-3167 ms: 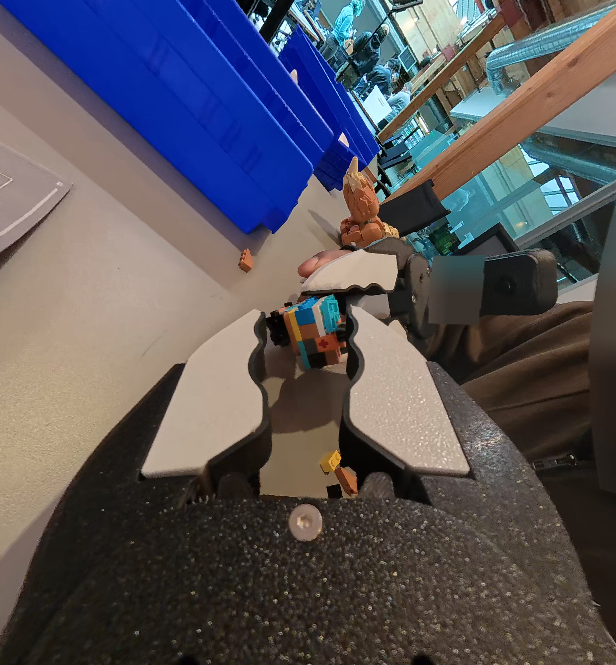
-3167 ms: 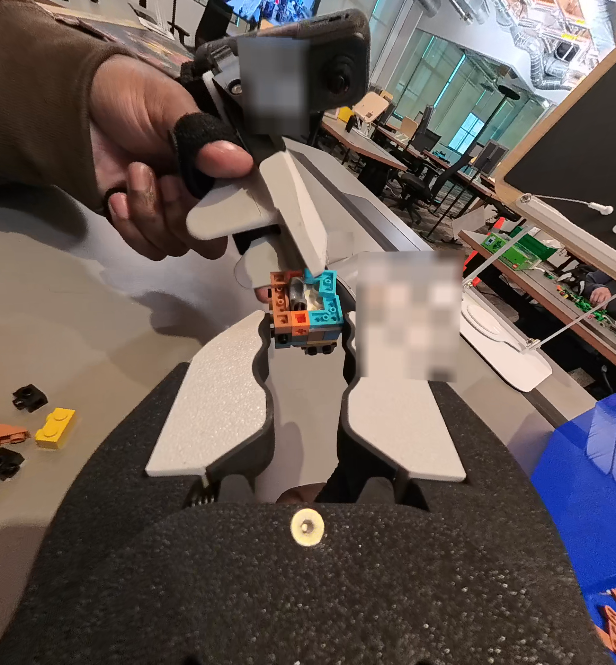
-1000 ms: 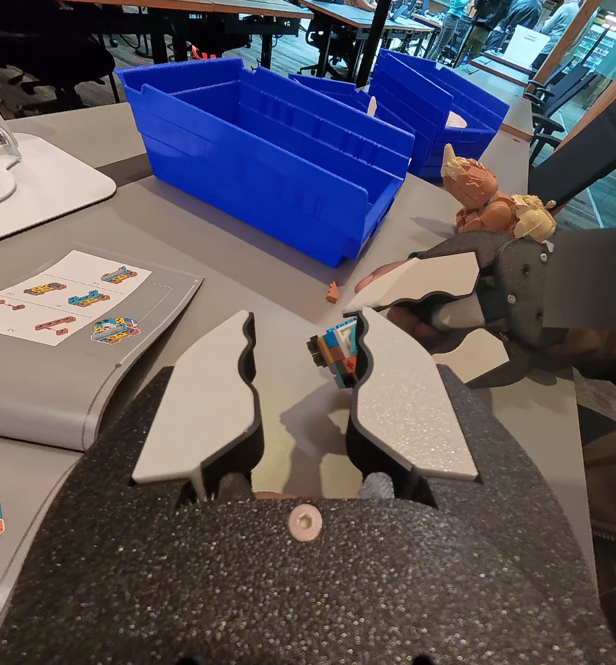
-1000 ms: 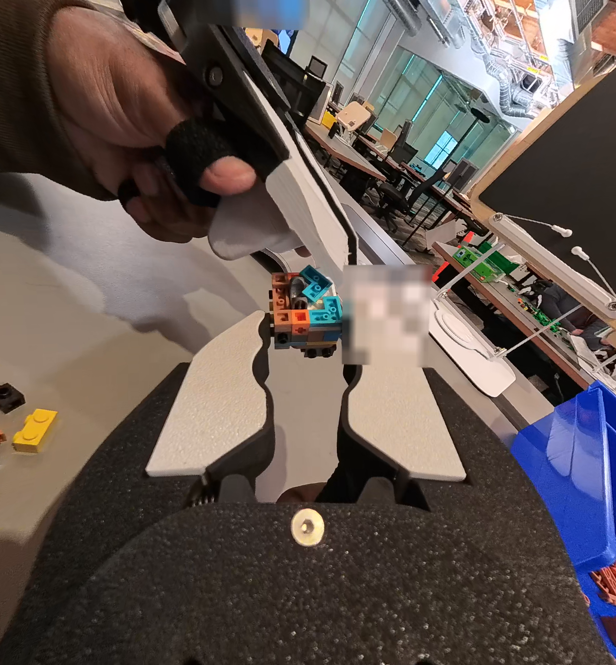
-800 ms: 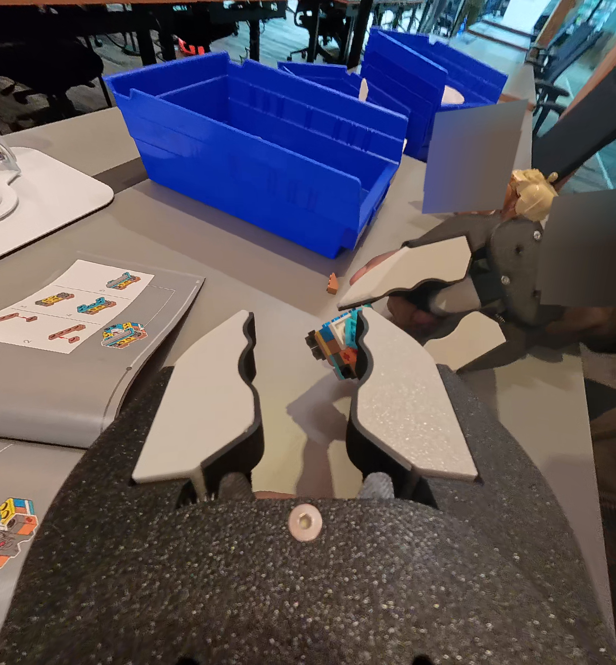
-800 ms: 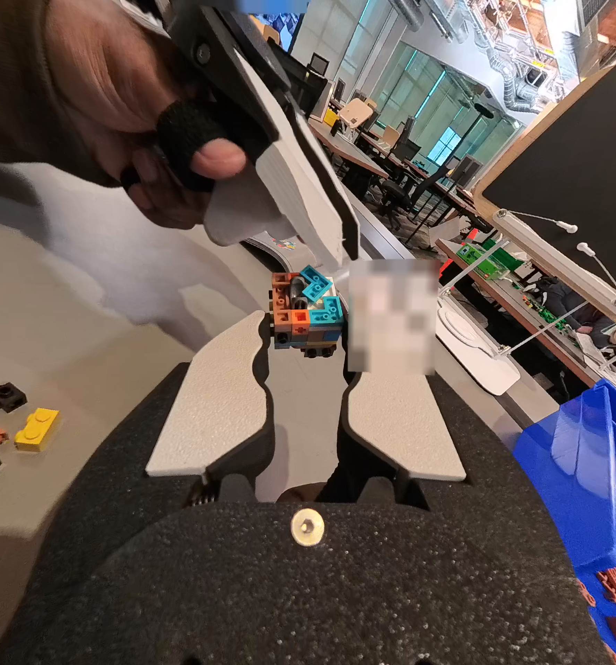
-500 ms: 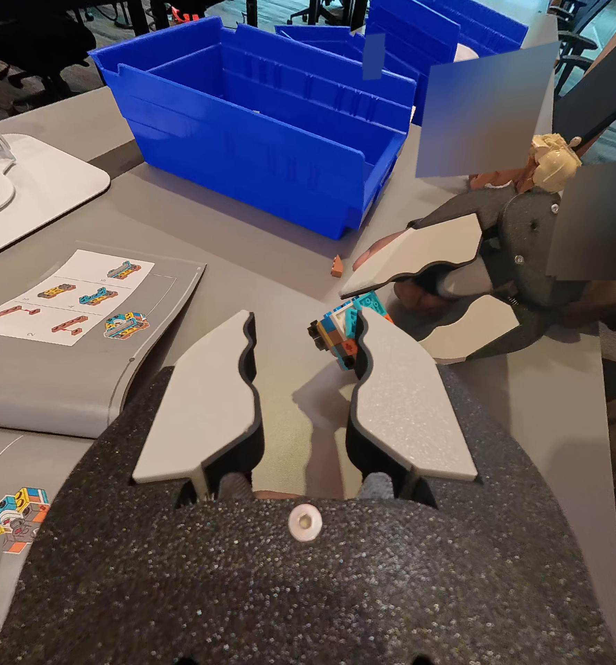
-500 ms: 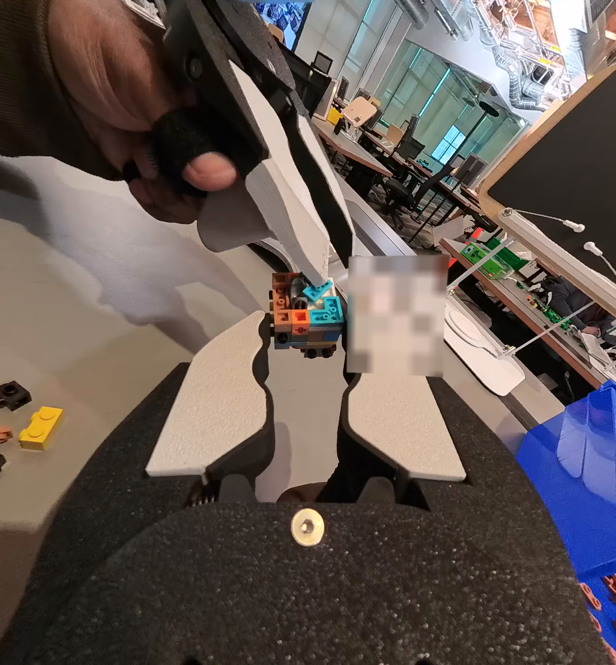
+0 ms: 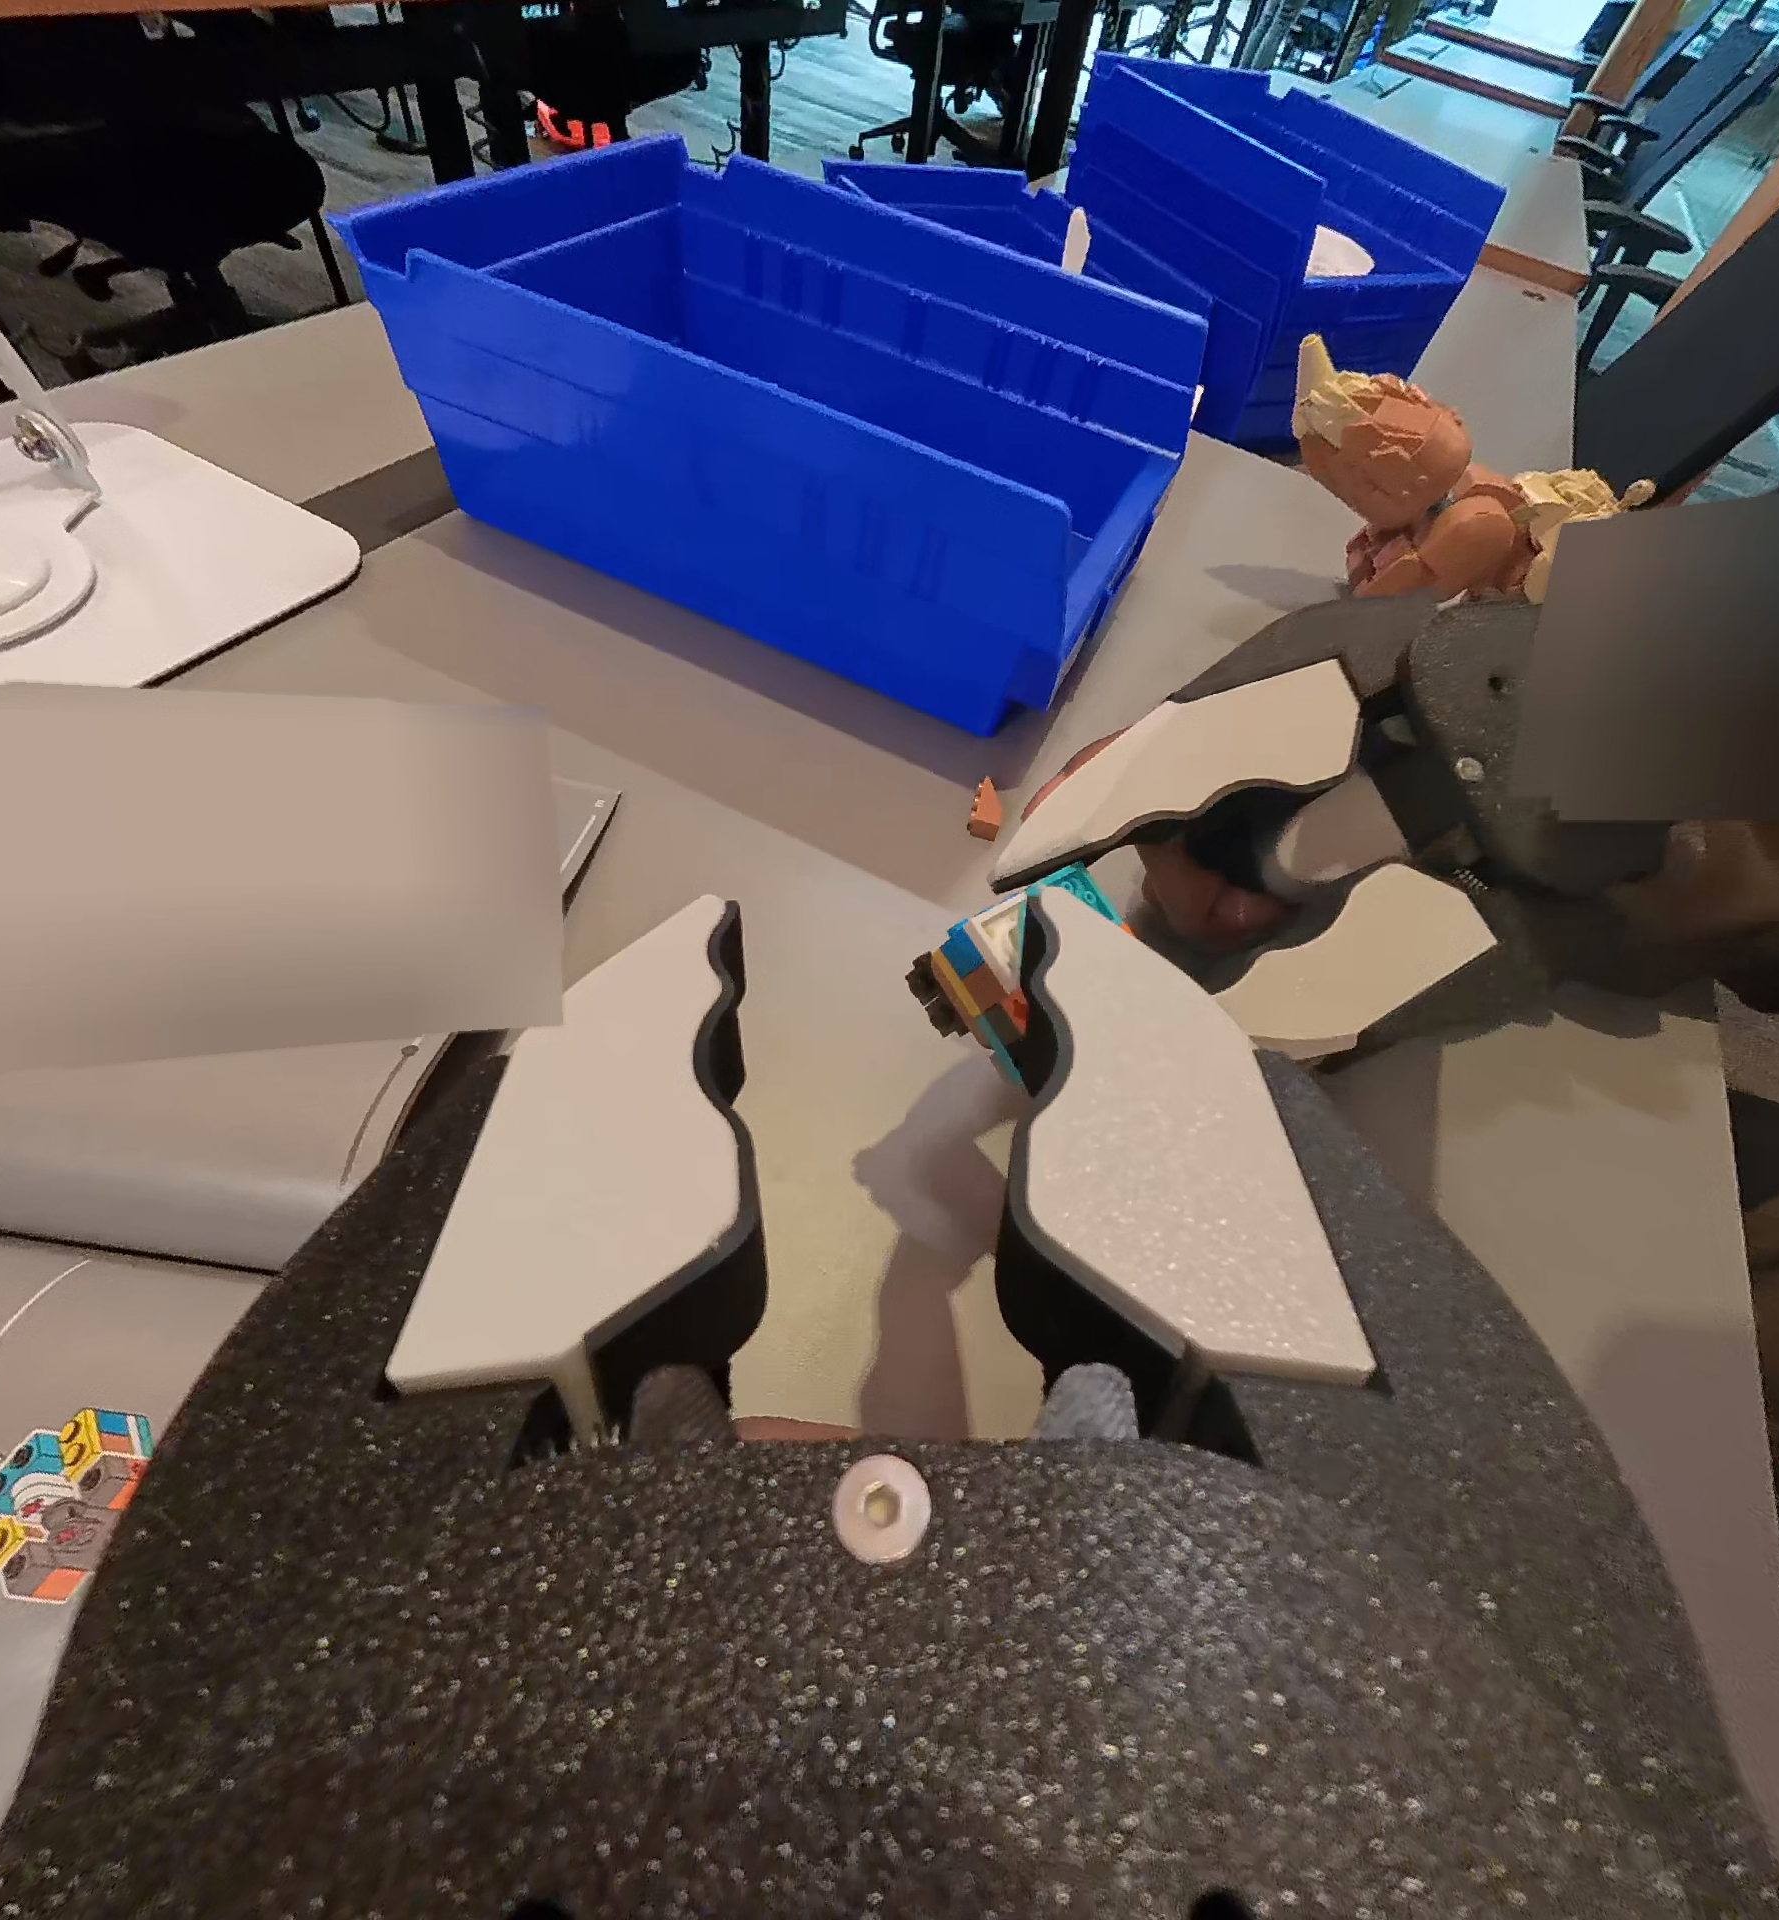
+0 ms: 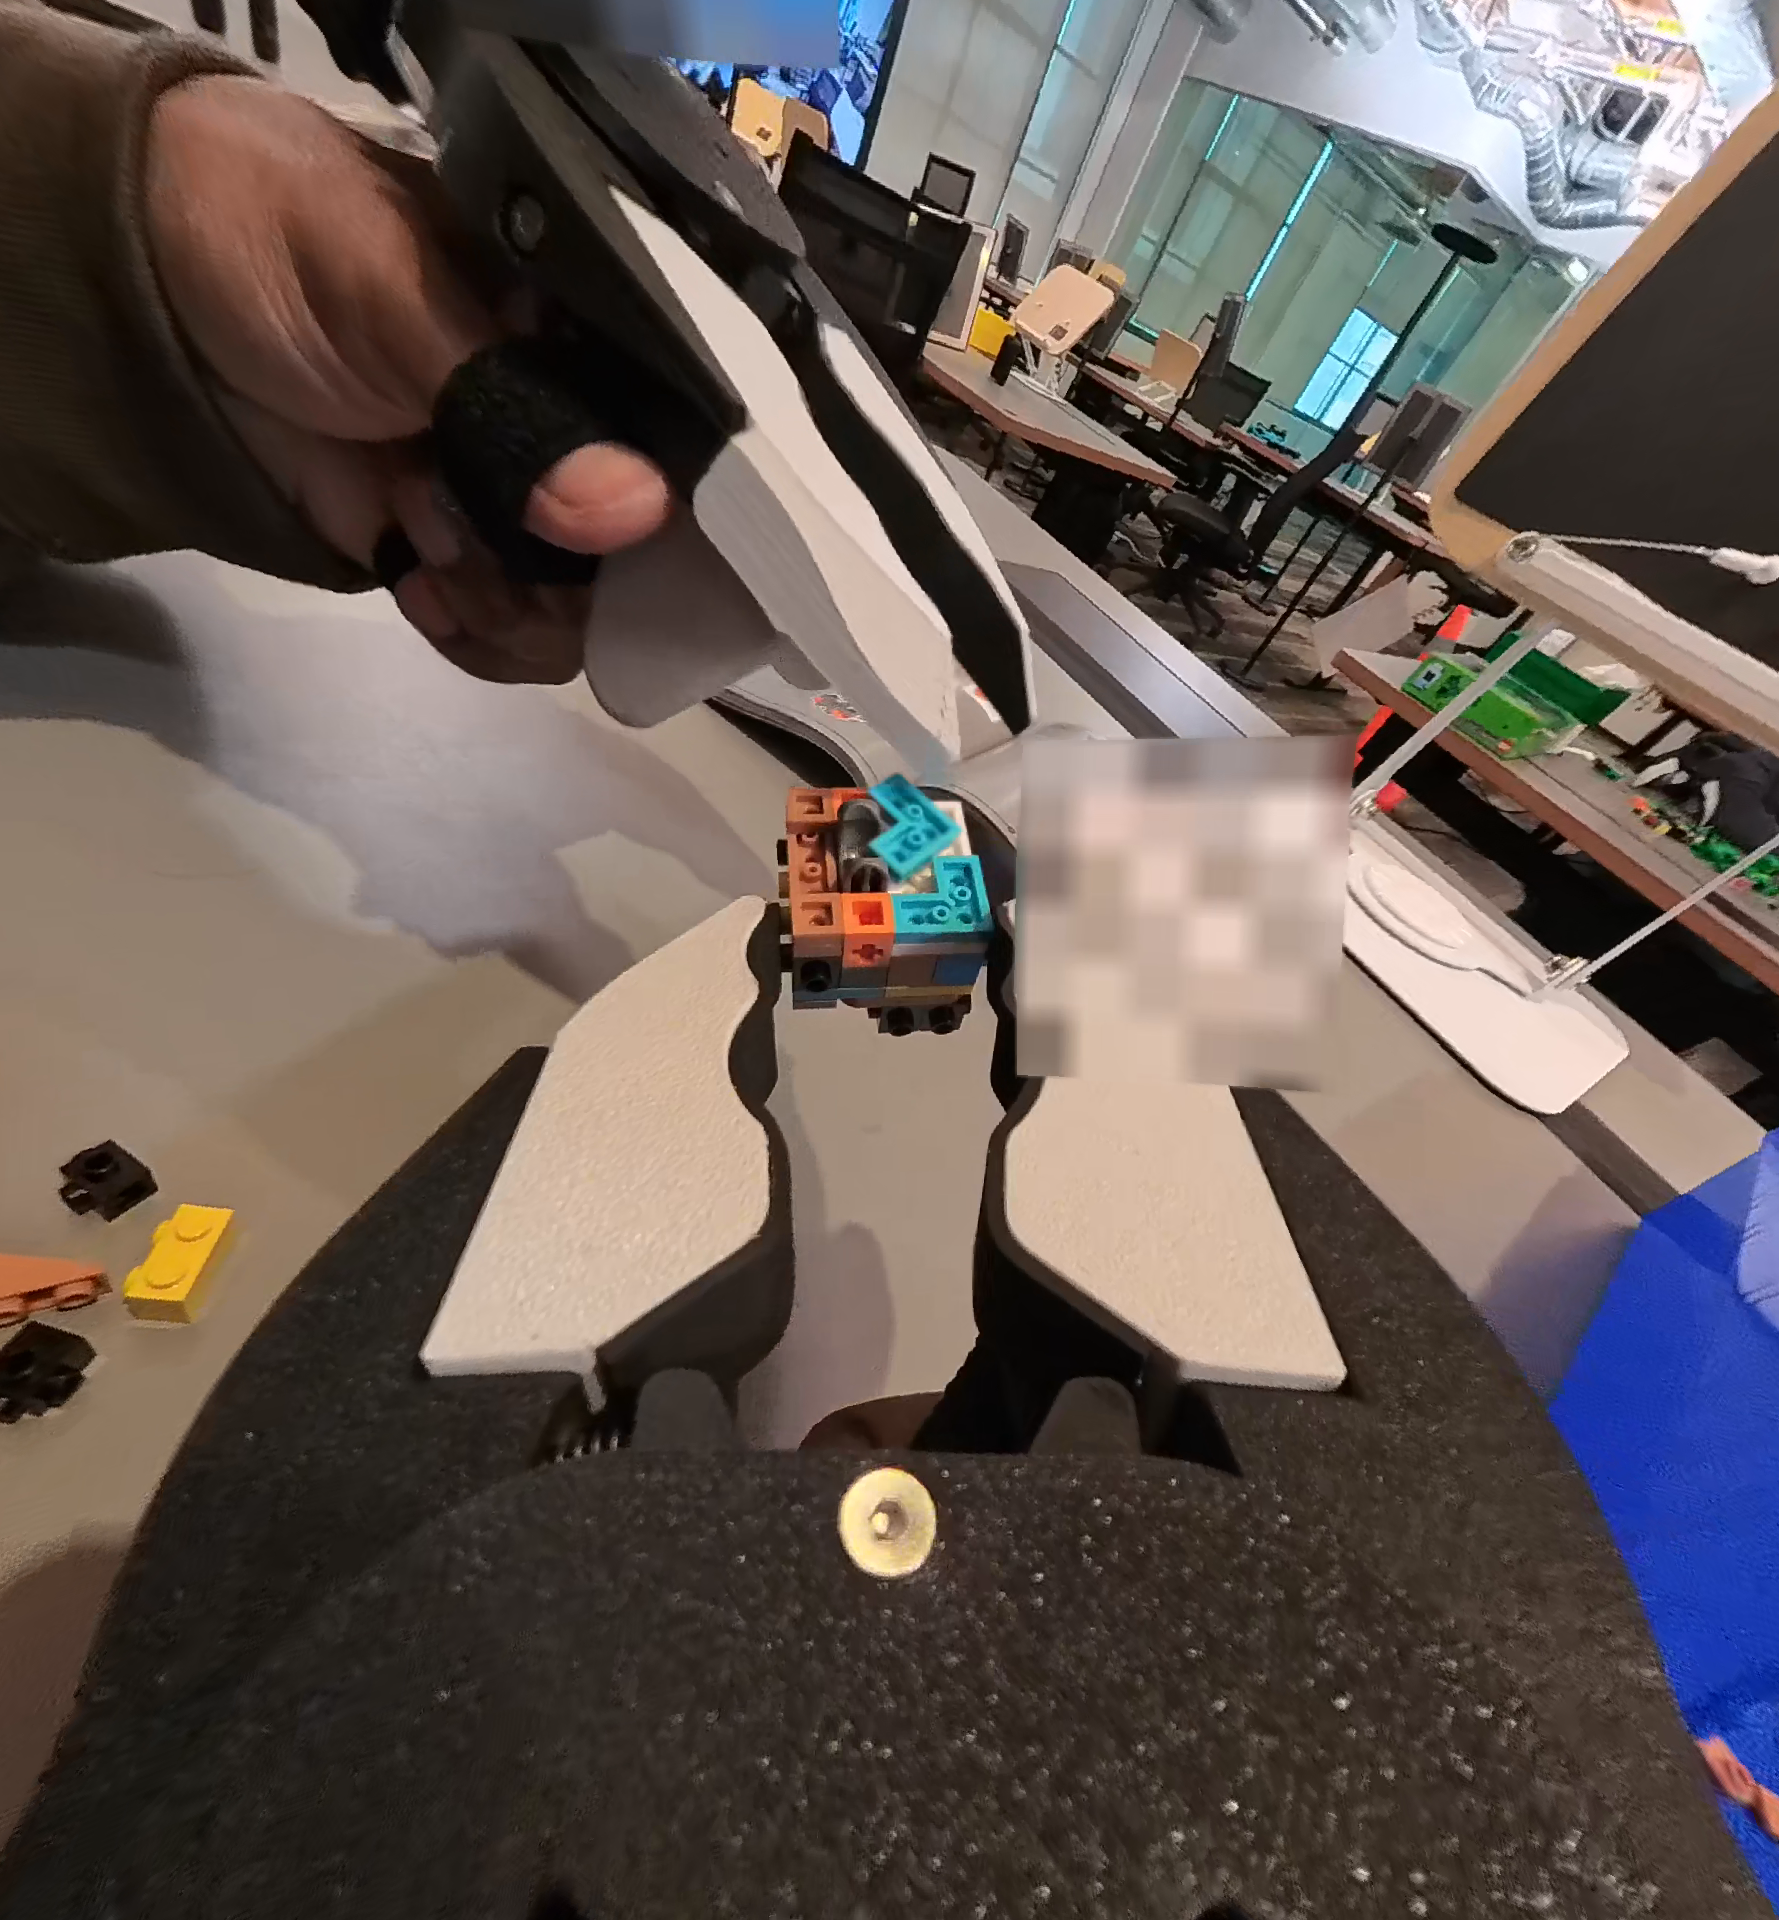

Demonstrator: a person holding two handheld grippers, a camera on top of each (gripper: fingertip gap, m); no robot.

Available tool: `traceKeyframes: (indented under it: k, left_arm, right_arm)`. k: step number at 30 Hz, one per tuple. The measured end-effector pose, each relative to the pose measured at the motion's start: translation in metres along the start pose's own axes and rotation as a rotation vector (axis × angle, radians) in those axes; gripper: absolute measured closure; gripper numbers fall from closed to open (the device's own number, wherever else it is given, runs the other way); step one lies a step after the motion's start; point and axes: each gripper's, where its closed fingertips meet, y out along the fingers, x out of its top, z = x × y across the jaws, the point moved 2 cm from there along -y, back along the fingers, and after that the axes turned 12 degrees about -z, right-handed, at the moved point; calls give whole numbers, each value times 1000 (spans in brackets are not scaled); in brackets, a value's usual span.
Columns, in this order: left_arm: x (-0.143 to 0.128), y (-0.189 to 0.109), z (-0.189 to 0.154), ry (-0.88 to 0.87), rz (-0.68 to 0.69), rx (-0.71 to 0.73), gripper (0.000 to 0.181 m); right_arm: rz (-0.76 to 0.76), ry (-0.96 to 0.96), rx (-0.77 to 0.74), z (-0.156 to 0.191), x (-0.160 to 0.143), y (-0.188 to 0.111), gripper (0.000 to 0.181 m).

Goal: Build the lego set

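Observation:
A small multicoloured lego block (image 10: 880, 935) of brown, orange, teal and blue bricks is clamped between the fingertips of my right gripper (image 10: 880, 935), above the grey table. A teal L-shaped plate (image 10: 906, 826) lies tilted on the block's top. My left gripper (image 10: 843, 561) comes in from above, and one fingertip touches that plate. In the left wrist view my left gripper (image 9: 880, 925) is open, and the block (image 9: 973, 977) sits against its right fingertip. The right gripper (image 9: 1113, 951) reaches in from the right.
Blue bins (image 9: 760, 447) stand at the back, with a brown lego figure (image 9: 1404, 488) to their right. An instruction booklet (image 9: 137, 1174) lies on the left, and a small brown piece (image 9: 984, 808) lies near the bins. Loose yellow (image 10: 178, 1262), black (image 10: 106, 1179) and brown (image 10: 2, 1294) pieces lie at the left. The tips of one gripper are about 4 centimetres away from the tips of the other.
My left gripper has let go of the block, opened and swung upright. Its fingertip has come down onto the teal plate, which now sits tilted. The right gripper still holds the block.

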Motion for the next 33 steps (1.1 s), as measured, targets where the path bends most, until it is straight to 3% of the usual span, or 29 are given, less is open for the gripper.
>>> traceKeyframes:
  k: [10, 17, 23, 33]
  left_arm:
    - [2, -10, -15, 153, -29, -183, 146]
    - [-4, -32, -40, 319, -103, -470, 147]
    - [-2, -49, -47, 208, -162, -634, 154]
    - [-22, -51, -71, 194, -80, -795, 157]
  right_arm:
    - [-6, 121, 74, 5, -2, 0, 143]
    - [-39, 152, 248, 28, 4, -3, 143]
    - [-91, 148, 398, 49, 13, -10, 143]
    - [-125, 131, 518, 66, 18, -17, 144]
